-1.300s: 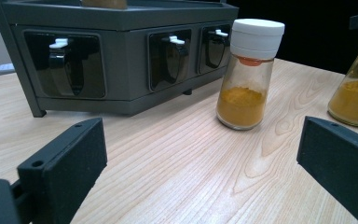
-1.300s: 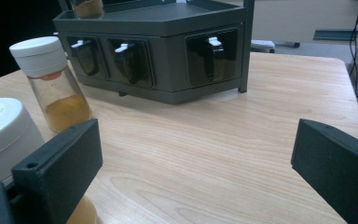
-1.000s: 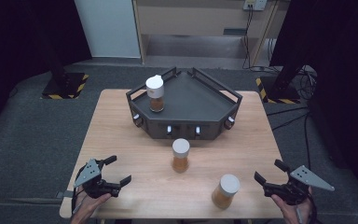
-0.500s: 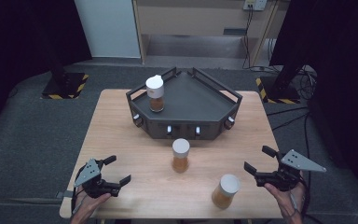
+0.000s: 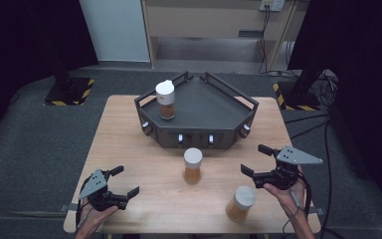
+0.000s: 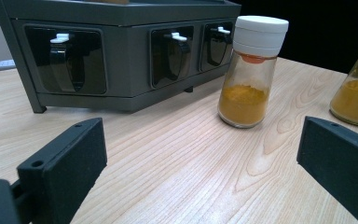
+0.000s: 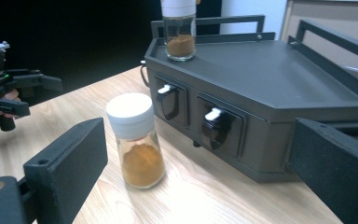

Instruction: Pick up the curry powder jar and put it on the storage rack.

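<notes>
The right gripper (image 5: 261, 162), jaws spread and empty, having just narrowed a little, faces the middle spice jar (image 7: 136, 140) at table centre, six o'clock of the rack (image 5: 214, 107). Glass: light, rigid, slippery, breakable; grasp below the white cap (image 7: 130, 111).

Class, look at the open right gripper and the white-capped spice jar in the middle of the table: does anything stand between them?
No. Only bare wooden table lies between the right gripper and the middle white-capped spice jar.

Jar (image 5: 165, 99) on rack (image 5: 214, 107) (two before it)
</notes>
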